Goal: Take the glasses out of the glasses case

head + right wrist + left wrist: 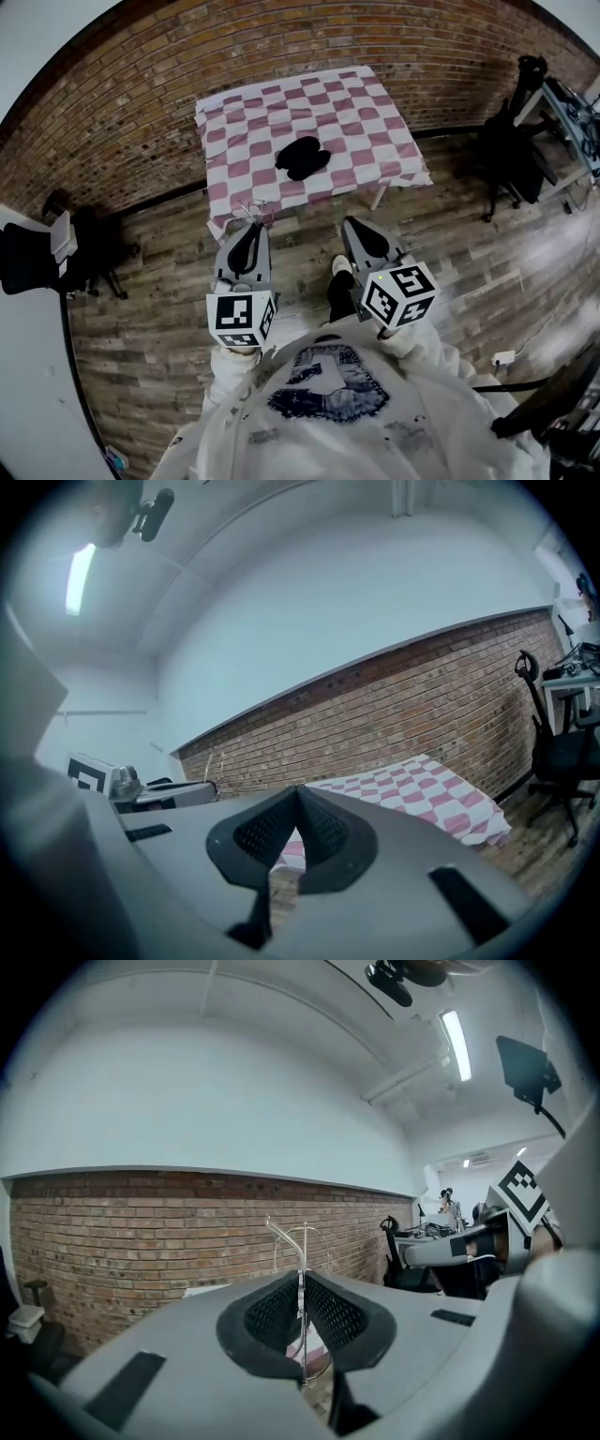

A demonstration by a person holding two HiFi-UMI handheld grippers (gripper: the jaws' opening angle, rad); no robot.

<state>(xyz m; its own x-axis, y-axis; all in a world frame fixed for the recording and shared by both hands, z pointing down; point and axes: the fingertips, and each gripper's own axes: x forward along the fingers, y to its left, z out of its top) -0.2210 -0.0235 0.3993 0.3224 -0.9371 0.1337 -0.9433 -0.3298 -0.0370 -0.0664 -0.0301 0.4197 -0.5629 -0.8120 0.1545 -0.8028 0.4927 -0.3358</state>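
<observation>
A black glasses case [302, 157] lies open on the pink-and-white checked table [347, 103], well ahead of both grippers. My left gripper [251, 228] is shut on thin wire-framed glasses [249, 212], which stick up past its fingertips. In the left gripper view the glasses [302, 1241] stand edge-on between the pads of that gripper [302, 1277]. My right gripper [361, 230] hangs level beside the left one, shut with nothing in it; its own view shows the pads [298, 791] meeting. The right gripper view also catches the left gripper [164, 794] with the glasses [220, 761]. Both grippers are held back from the table, over the wooden floor.
A brick wall [122, 112] runs behind the table. A black office chair [42, 253] stands at the left. Another chair [511, 155] and a cluttered desk [572, 112] stand at the right. The person's shoe [340, 267] is on the floor between the grippers.
</observation>
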